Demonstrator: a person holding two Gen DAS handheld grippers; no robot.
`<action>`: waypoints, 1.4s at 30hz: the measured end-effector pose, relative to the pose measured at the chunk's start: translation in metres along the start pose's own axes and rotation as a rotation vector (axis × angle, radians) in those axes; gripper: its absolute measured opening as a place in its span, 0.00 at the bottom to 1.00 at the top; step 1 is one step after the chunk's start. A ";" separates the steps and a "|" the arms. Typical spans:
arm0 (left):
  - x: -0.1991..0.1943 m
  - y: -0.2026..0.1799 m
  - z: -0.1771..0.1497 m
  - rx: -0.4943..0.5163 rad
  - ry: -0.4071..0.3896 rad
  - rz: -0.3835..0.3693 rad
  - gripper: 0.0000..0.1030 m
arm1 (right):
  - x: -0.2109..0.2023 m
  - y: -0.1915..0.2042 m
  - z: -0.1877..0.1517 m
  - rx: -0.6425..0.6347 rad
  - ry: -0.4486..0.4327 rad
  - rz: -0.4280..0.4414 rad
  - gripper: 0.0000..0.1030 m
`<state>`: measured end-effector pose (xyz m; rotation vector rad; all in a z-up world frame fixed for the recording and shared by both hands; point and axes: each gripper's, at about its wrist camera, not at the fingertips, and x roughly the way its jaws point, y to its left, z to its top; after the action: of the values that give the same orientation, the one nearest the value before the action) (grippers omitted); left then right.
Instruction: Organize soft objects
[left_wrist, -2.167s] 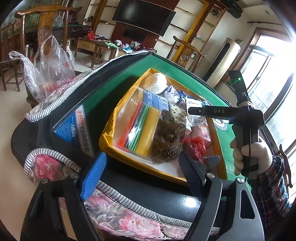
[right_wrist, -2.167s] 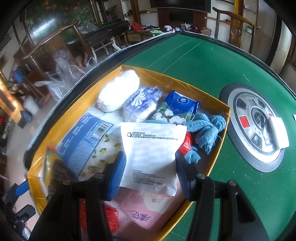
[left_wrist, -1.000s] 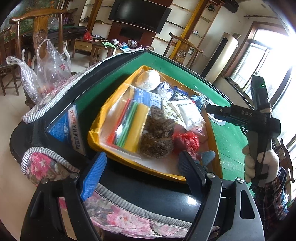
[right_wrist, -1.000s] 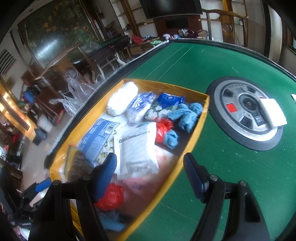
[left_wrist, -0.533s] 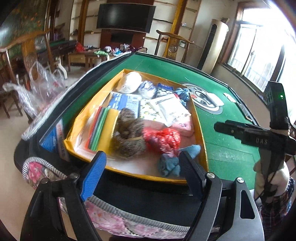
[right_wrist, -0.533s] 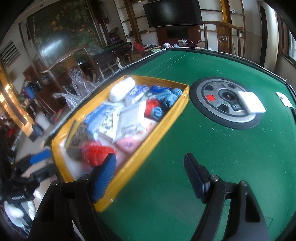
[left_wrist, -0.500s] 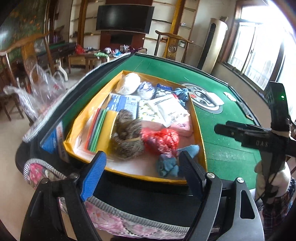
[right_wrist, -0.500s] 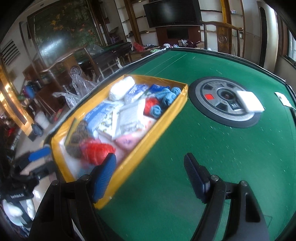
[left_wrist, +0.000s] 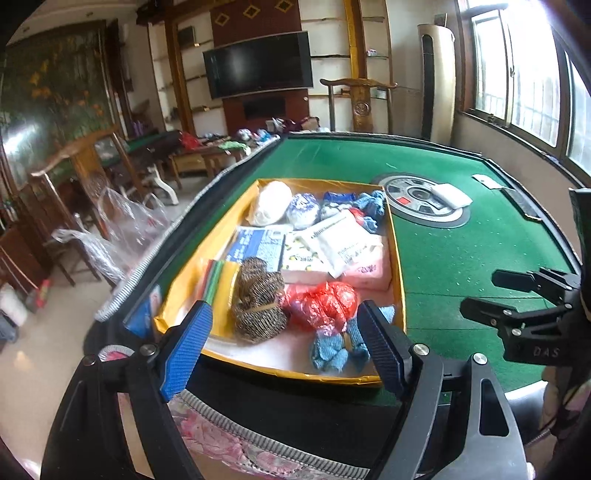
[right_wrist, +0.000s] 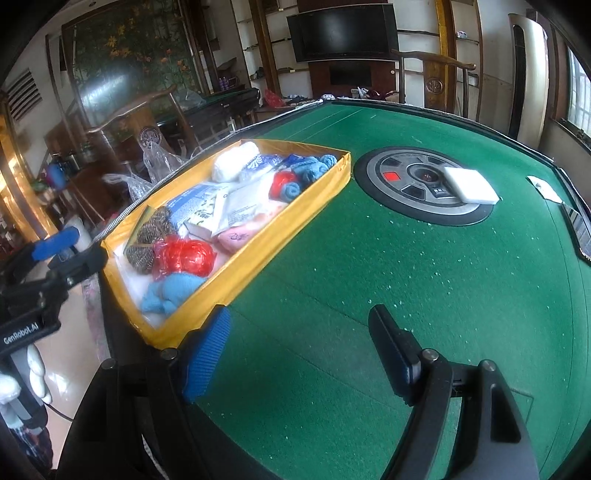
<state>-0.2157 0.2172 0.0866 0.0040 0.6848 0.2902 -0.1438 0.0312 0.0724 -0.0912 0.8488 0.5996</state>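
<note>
Green felt under right hand-held gripper (right_wrist: 299, 347) (empty, spread), left (left_wrist: 284, 347) seemingly likewise, tilted down.

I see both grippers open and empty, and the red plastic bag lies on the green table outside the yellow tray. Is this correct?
Not quite. The red plastic bag lies inside the yellow tray, beside the brown scourers, as the left wrist view shows. The rest holds: left gripper and right gripper are open and empty.
</note>
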 end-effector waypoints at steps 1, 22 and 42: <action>-0.003 0.000 0.001 0.001 -0.014 0.015 0.79 | -0.002 -0.001 -0.001 0.003 -0.005 0.002 0.71; -0.081 0.041 0.019 -0.224 -0.376 0.200 1.00 | -0.050 0.045 -0.010 -0.047 -0.370 -0.154 0.99; 0.000 0.048 0.001 -0.259 -0.072 0.181 1.00 | 0.015 0.078 -0.012 -0.213 -0.095 -0.171 0.99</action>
<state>-0.2279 0.2628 0.0921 -0.1701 0.5724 0.5490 -0.1860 0.0991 0.0656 -0.3237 0.6756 0.5280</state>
